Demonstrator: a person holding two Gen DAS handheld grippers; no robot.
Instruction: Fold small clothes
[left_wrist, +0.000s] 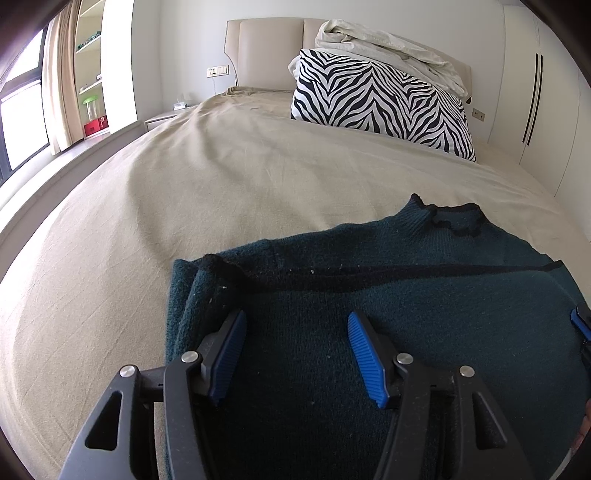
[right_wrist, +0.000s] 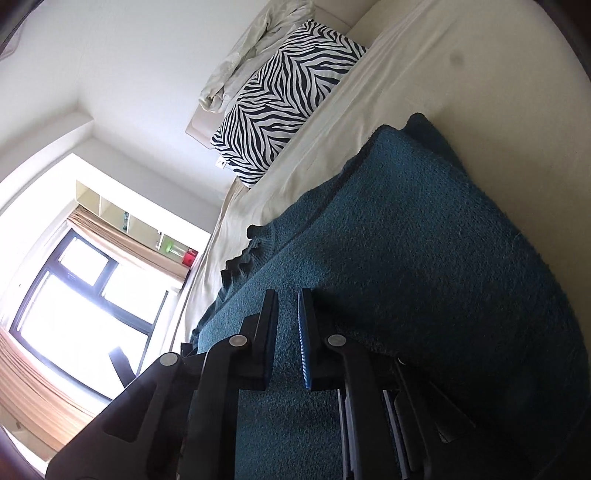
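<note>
A dark teal knit sweater (left_wrist: 388, 302) with black-trimmed collar lies on the beige bed, its sleeves folded in across the body. My left gripper (left_wrist: 295, 325) is open, its blue pads just above the sweater's left part, holding nothing. My right gripper (right_wrist: 287, 295) is rolled sideways and nearly closed on a fold of the sweater (right_wrist: 406, 240), with teal fabric between the narrow gap of its pads. A blue fingertip of the right gripper (left_wrist: 581, 325) shows at the right edge of the left wrist view.
The beige bed sheet (left_wrist: 221, 184) spreads around the sweater. A zebra-print pillow (left_wrist: 380, 99) and a crumpled white duvet (left_wrist: 388, 48) lie at the headboard. A window and shelves (left_wrist: 88, 74) are on the left, a wardrobe (left_wrist: 535, 92) on the right.
</note>
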